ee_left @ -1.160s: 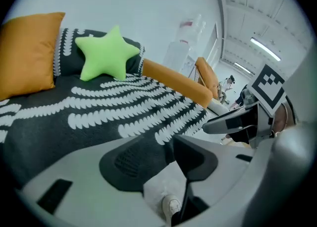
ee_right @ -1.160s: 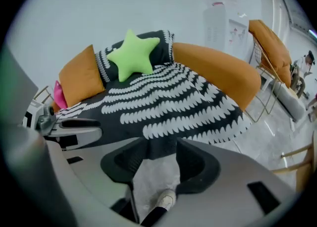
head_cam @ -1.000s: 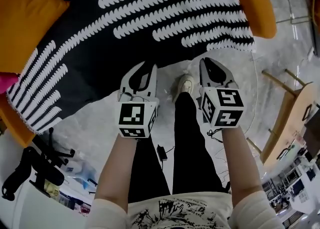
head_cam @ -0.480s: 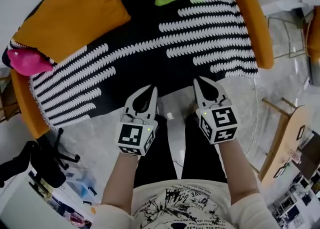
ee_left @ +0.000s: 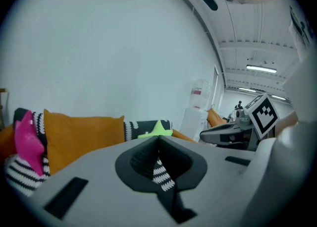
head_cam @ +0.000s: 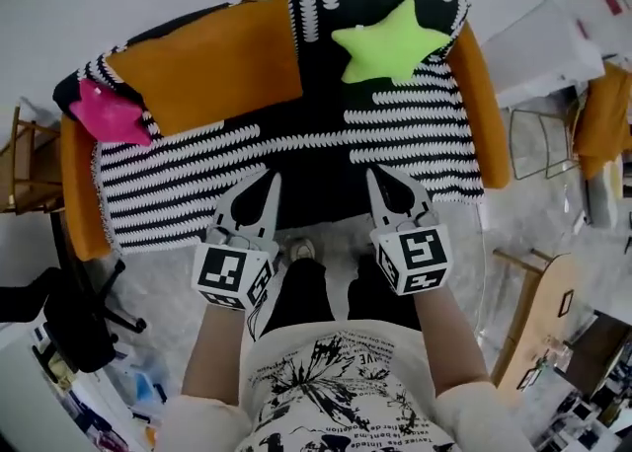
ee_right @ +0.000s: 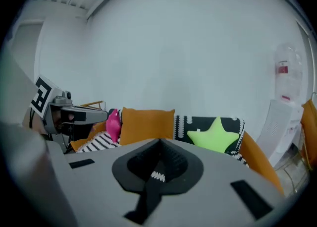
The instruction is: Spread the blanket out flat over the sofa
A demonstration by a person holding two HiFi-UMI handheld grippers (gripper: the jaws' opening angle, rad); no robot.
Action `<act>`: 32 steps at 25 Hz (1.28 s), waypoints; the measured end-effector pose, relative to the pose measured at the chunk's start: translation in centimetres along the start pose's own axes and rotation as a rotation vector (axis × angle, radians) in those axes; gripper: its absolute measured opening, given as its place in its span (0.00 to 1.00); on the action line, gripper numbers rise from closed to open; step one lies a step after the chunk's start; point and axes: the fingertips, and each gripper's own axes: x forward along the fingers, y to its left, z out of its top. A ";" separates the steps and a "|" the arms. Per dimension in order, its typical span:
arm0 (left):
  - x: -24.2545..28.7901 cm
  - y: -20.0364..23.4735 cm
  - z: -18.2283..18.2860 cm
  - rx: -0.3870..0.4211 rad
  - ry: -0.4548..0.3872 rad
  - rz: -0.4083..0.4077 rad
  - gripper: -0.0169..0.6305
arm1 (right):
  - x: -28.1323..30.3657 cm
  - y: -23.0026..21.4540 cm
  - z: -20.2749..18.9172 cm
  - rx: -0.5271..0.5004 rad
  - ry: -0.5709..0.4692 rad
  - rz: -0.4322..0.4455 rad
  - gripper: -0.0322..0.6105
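Note:
The black blanket with white stripe rows lies spread over the orange sofa, covering seat and backrest. An orange cushion, a green star pillow and a pink pillow rest on it. My left gripper and right gripper are held side by side in front of the sofa, tips toward the blanket's front part. Both are shut with nothing between the jaws. The left gripper view shows its closed tips with the blanket beyond; the right gripper view shows the same.
A black office chair stands at the lower left and a wooden frame beside the sofa's left arm. A wooden table is at the lower right, a white box at the upper right. The person's legs and a shoe are below the grippers.
Both grippers rose and drew back from the blanket's front edge, and the left jaws closed. The head view pulled back, so the whole sofa with its pillows now shows.

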 end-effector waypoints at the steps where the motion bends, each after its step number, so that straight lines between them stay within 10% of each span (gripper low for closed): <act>1: -1.1 0.4 1.6 0.009 -0.023 0.009 0.05 | -0.5 0.7 1.8 -0.015 -0.026 0.004 0.07; 15: -14.1 1.3 14.7 0.179 -0.225 0.064 0.05 | -8.5 7.3 16.8 -0.145 -0.318 0.040 0.07; 32: -17.8 1.0 17.5 0.219 -0.275 0.092 0.05 | -10.9 9.5 18.8 -0.190 -0.443 0.054 0.06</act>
